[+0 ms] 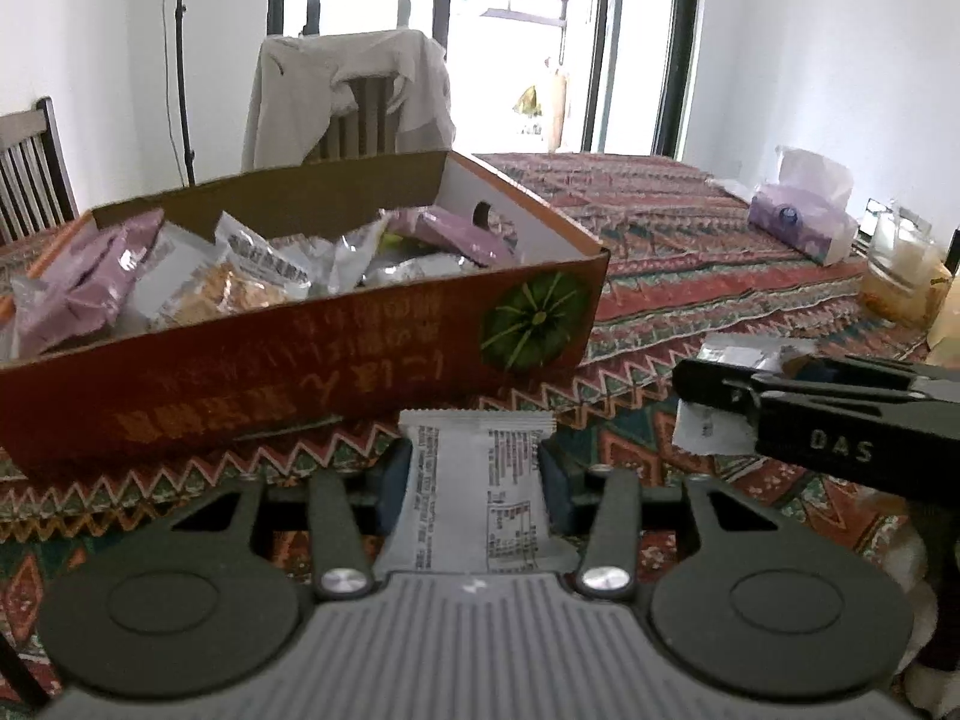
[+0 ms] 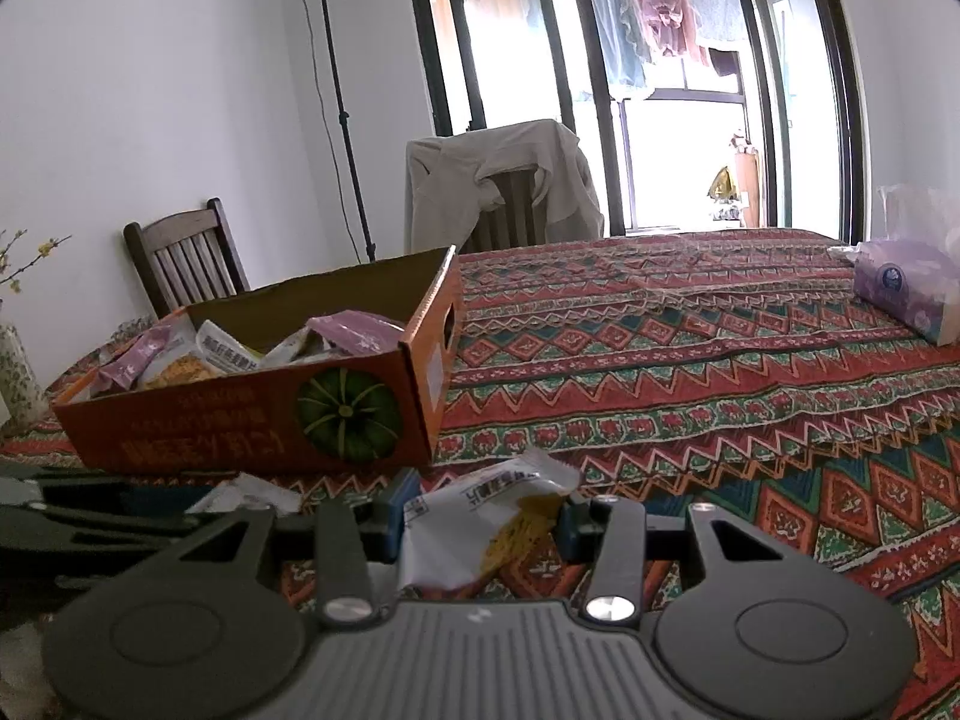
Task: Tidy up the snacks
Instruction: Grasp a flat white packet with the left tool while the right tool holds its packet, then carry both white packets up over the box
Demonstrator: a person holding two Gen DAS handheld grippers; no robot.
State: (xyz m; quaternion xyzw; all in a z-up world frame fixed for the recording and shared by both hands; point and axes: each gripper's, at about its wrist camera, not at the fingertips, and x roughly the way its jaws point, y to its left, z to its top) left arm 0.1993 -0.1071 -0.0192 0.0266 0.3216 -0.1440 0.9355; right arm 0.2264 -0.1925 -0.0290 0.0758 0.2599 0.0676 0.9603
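Note:
An orange cardboard box (image 1: 288,360) with a green pumpkin print sits on the patterned tablecloth and holds several snack packets (image 1: 240,276). It also shows in the right wrist view (image 2: 252,426). My left gripper (image 1: 477,474) is shut on a white snack packet (image 1: 480,498), just in front of the box's near wall. My right gripper (image 2: 480,516) is shut on a white and yellow snack packet (image 2: 480,522), in front of the box's right corner. The right gripper also shows at the right of the left wrist view (image 1: 840,426).
A purple tissue pack (image 1: 804,222) and a glass jar (image 1: 900,270) stand at the table's right side. The tissue pack also shows in the right wrist view (image 2: 906,288). Chairs (image 2: 186,252) stand behind the table, one draped with a beige garment (image 2: 498,180). A vase (image 2: 18,372) is far left.

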